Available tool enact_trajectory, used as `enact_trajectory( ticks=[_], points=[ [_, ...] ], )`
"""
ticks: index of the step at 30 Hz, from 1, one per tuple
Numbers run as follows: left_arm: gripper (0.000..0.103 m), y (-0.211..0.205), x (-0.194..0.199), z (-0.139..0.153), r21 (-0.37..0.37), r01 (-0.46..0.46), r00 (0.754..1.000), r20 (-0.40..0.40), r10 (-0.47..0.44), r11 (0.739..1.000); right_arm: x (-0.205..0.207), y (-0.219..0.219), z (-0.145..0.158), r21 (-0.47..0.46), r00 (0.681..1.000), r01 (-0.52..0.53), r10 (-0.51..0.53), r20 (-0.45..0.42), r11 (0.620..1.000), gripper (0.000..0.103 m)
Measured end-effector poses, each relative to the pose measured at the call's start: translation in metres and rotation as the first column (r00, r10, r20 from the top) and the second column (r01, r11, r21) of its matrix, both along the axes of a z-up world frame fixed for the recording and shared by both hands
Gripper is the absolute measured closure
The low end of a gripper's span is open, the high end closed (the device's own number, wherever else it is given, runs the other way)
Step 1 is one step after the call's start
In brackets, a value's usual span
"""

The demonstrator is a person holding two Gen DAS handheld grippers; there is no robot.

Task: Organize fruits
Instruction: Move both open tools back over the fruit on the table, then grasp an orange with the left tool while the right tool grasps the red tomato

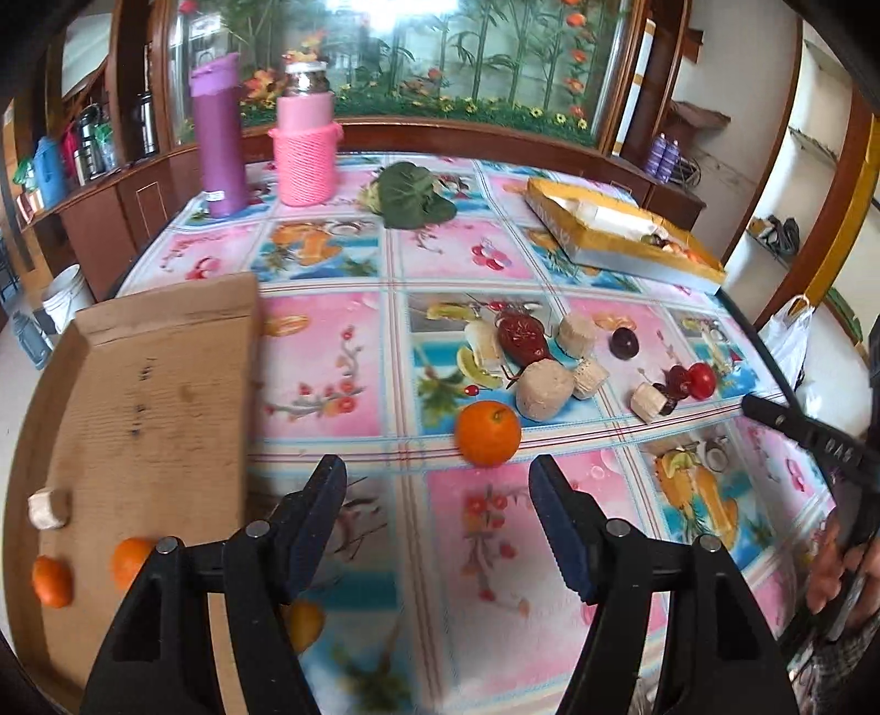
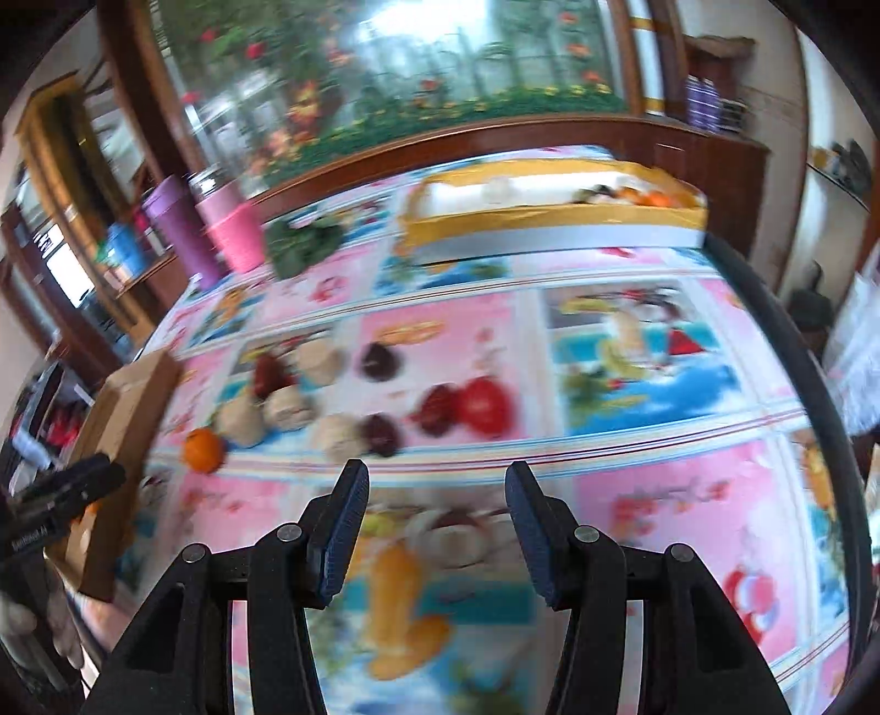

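A table (image 1: 341, 357) with a glossy pink-and-blue fruit-print cloth fills the room's middle. Behind it stands a dark wood cabinet (image 1: 495, 137) under a large glass panel (image 1: 440, 49) painted with bamboo and flowers, bright with glare. White shelves (image 1: 792, 181) line the right wall.

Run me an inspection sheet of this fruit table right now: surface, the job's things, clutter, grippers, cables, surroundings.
Surface: table under a glossy fruit-print cloth.
Job's things: loose orange nearest the left gripper; red, dark and beige pieces in a pile behind it; cardboard tray at left holding oranges and a beige piece; yellow box far right with some fruit inside.
Clutter: purple bottle, pink jar, leafy greens.
Grippers: left gripper open, nothing between its fingers; right gripper open, nothing between its fingers.
Cables: nothing seen.
Surroundings: wooden cabinet, garden mural behind glass, shelves at right.
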State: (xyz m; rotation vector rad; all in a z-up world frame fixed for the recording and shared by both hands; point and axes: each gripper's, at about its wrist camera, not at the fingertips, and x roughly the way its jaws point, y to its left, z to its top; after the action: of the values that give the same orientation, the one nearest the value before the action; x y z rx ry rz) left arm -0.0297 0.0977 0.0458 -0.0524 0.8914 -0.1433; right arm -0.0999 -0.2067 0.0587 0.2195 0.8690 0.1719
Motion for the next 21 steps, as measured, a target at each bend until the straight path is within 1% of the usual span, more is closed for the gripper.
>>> enact_trajectory(
  ticks=[2,5,10,12,13,14,15,16,17,18,19,21],
  points=[
    [0.035,-0.005,0.012,-0.013,-0.003,0.001,1.0,-0.023,-0.002,1.0,0.009,-0.019,-0.003,0.011,0.999,0.035,-0.035,-0.014,0.999,0.048],
    [0.035,-0.007,0.026,-0.026,-0.039,0.002,0.998,-0.062,-0.004,0.999,0.023,-0.028,-0.007,0.003,0.998,0.053,-0.052,-0.035,0.999,0.048],
    [0.036,-0.003,0.036,-0.033,-0.077,0.012,0.999,-0.051,-0.016,0.997,0.043,-0.021,-0.014,0.005,0.999,0.027,-0.027,-0.047,1.0,0.048],
    [0.039,-0.003,0.039,-0.034,-0.1,0.034,0.998,-0.047,-0.039,0.994,0.052,-0.014,-0.02,0.001,0.998,0.007,-0.007,-0.056,1.0,0.048],
    [0.043,-0.004,0.039,-0.035,-0.105,0.048,0.998,-0.043,-0.053,0.993,0.054,-0.011,-0.023,0.0,0.998,-0.002,0.002,-0.063,1.0,0.049],
    [0.049,-0.006,0.039,-0.035,-0.11,0.063,0.997,-0.041,-0.068,0.992,0.056,-0.009,-0.026,0.002,0.998,-0.009,0.009,-0.069,1.0,0.049],
    [0.052,-0.009,0.039,-0.036,-0.12,0.087,0.995,-0.037,-0.092,0.989,0.057,-0.009,-0.026,0.021,0.998,-0.015,0.016,-0.058,1.0,0.049],
    [0.056,-0.011,0.039,-0.037,-0.121,0.1,0.994,-0.033,-0.105,0.988,0.057,-0.008,-0.027,0.027,0.998,-0.02,0.021,-0.059,0.999,0.052],
    [0.056,-0.014,0.039,-0.037,-0.108,0.104,0.994,-0.028,-0.108,0.989,0.057,-0.008,-0.026,0.033,0.998,-0.024,0.025,-0.057,0.999,0.055],
    [0.056,-0.017,0.039,-0.037,-0.097,0.111,0.993,-0.026,-0.114,0.989,0.057,-0.009,-0.026,0.048,0.998,-0.032,0.035,-0.056,0.998,0.062],
    [0.056,-0.02,0.039,-0.037,-0.087,0.114,0.993,-0.024,-0.116,0.99,0.056,-0.01,-0.026,0.059,0.998,-0.038,0.042,-0.057,0.997,0.066],
    [0.056,-0.025,0.04,-0.037,-0.078,0.123,0.992,-0.02,-0.125,0.989,0.055,-0.011,-0.026,0.065,0.997,-0.045,0.049,-0.06,0.997,0.071]
  ],
)
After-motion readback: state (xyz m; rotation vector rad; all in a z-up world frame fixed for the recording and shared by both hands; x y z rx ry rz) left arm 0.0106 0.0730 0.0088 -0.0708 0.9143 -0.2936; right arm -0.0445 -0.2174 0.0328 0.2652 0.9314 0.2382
